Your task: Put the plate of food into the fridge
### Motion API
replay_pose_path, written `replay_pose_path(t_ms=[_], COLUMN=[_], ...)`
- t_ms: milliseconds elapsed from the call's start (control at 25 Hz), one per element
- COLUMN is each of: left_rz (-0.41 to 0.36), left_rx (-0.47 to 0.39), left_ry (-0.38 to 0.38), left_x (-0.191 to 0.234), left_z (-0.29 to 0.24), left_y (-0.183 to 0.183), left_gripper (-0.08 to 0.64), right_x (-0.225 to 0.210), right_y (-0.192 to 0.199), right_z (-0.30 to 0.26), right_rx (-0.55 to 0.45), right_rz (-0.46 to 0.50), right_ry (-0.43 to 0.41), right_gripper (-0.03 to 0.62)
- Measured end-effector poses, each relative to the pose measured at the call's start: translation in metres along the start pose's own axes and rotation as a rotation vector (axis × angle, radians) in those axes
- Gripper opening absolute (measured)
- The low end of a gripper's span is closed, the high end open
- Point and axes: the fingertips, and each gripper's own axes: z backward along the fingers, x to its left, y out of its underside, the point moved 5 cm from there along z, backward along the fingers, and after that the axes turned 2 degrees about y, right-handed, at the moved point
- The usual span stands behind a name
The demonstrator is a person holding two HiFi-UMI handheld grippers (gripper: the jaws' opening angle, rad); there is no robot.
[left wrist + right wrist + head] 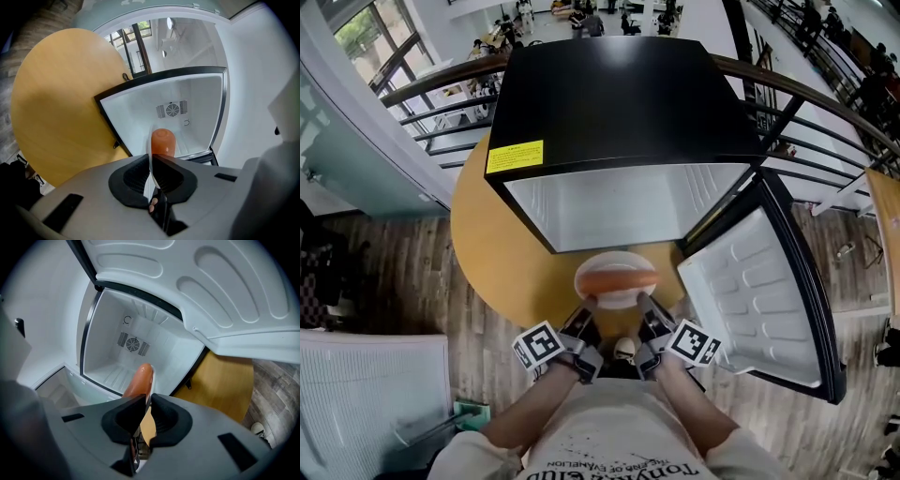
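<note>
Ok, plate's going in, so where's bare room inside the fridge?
The fridge floor looks bare, bounded by the side walls and the fan vent at the back. The round table left of the fridge is free too. Crowded only at the plate, where left gripper and right gripper clamp its rim.

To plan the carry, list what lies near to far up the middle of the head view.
Left tongs and right tongs side by side → plate → fridge.
</note>
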Motion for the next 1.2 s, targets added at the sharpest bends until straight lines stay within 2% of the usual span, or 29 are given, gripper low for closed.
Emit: replay_pose_path(t_ms=[160,320,1200], left_rz=[0.005,0.004,0.012], left_rx=[-0.009,-0.010,-0.039], left_ry=[0.023,-0.036,-0.074], left_x=[0.001,0.007,0.049], left_z=[-0.013,-0.022,-0.099], left_y=[-0.011,-0.019,-0.056], left_gripper=[0.035,0.035,0.035], right_x=[-0.001,-0.003,-0.050], right_y=[-0.007,-0.018,-0.055], right_z=[-0.015,-0.027,-0.101], right_rx=[-0.002,0.000,-0.033], right_rz=[0.008,0.012,-0.002], right_ry=[0.001,0.006,0.076], right_gripper=[0.052,0.052,0.054])
